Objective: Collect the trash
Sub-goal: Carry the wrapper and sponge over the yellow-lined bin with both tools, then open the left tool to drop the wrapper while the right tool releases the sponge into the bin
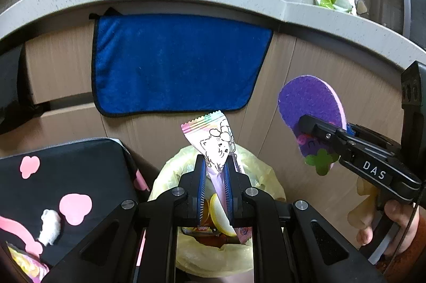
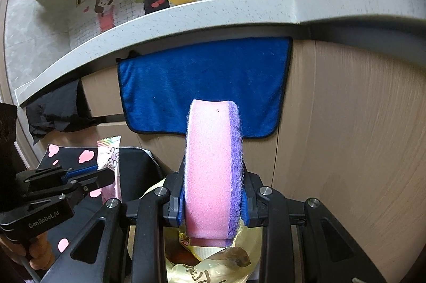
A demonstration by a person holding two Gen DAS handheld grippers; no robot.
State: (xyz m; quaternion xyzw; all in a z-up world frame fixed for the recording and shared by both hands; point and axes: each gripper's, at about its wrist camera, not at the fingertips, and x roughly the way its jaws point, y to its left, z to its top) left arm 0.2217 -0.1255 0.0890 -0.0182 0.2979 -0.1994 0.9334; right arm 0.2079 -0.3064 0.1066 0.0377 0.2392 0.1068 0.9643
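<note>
Left hand-held gripper (image 1: 216, 171) pinches a pink snack wrapper (image 1: 213, 141) above the yellow-lined trash bin (image 1: 186, 253); right hand-held gripper (image 2: 213, 203) clamps a pink-and-purple sponge (image 2: 210, 171). A blue towel (image 1: 173, 64) hangs behind, black cushion (image 1: 66, 171) beside the bin.

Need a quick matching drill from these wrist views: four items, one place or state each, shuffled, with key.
Items:
1. snack wrapper
2. sponge
3. blue towel
4. yellow bin bag

Places or states:
A. hanging on the cabinet front
B. clamped in the right gripper
C. open below both grippers
D. clamped in the left gripper

Pairs: 1-D, 2-B, 3-A, 4-C
</note>
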